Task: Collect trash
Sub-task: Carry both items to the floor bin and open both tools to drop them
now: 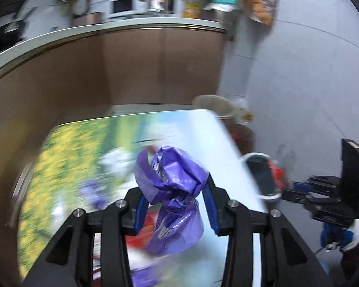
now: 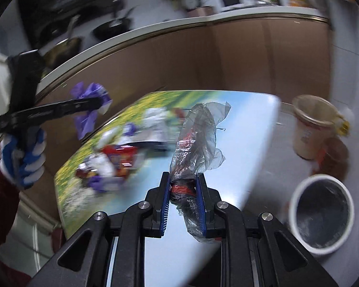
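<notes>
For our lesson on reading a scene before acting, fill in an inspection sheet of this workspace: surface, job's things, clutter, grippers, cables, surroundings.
Surface: low table with a flower-meadow print top, blurred by motion.
Job's things: crumpled purple plastic wrapper; clear grey plastic film with red inside; white-rimmed round bin with dark inside on the floor right of the table.
Clutter: red, white and purple wrappers on the table; beige paper cup on the floor.
Grippers: left gripper jaws shut on the purple wrapper; right gripper jaws shut on the film.
Cables: nothing seen.
Surroundings: brown kitchen counter front, grey floor.
</notes>
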Demonstrator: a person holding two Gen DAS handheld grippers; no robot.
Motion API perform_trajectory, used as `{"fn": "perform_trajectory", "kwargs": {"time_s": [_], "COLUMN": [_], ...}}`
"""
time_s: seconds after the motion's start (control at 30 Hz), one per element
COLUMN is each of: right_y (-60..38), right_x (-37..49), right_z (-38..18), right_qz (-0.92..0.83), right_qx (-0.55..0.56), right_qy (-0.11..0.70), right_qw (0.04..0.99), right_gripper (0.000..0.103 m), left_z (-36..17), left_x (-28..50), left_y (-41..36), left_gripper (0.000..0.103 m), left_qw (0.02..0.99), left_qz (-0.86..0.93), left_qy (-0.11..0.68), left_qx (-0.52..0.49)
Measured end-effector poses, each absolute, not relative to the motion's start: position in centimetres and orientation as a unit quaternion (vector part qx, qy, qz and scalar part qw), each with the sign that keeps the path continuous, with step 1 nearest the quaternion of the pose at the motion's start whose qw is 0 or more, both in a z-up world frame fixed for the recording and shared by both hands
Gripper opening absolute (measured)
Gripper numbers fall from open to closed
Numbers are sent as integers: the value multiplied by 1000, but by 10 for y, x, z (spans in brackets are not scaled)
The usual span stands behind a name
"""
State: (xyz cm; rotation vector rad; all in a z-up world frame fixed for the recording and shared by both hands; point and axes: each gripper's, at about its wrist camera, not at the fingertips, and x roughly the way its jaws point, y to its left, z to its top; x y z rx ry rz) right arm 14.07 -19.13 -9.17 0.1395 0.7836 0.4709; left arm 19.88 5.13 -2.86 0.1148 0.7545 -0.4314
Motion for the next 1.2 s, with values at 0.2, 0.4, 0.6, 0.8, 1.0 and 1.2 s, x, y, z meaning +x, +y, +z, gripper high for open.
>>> {"fn": "perform_trajectory", "kwargs": {"time_s": [0.2, 0.4, 0.6, 0.8, 1.0, 1.2], "right_y": [-279, -347, -391, -417, -412, -376], "right_x": [149, 177, 203, 205, 189, 167], "right_z": [-112, -152, -182, -187, -167, -121], "right_qz": [118, 26, -29, -76, -83, -53], "right_qx": [104, 116, 117, 122, 132, 128], "right_qy": [388, 417, 440, 442, 422, 377], "right_qw": [908, 901, 890, 886, 893, 916], "right_gripper": [21, 21, 29, 45, 46, 47], "left_z": [-54, -91, -129, -138, -106, -55], "left_x": [218, 252, 290, 307, 288, 248], "left_y": [-83, -201, -273, -293, -256, -201], "left_gripper": [39, 41, 57, 61, 61, 61], "left_qw": [870, 844, 820, 808, 829, 864], "left_qz": [-297, -334, -352, -366, -361, -338], "left_qy": [388, 416, 448, 461, 426, 374], "left_qx": [66, 63, 57, 35, 11, -1]}}
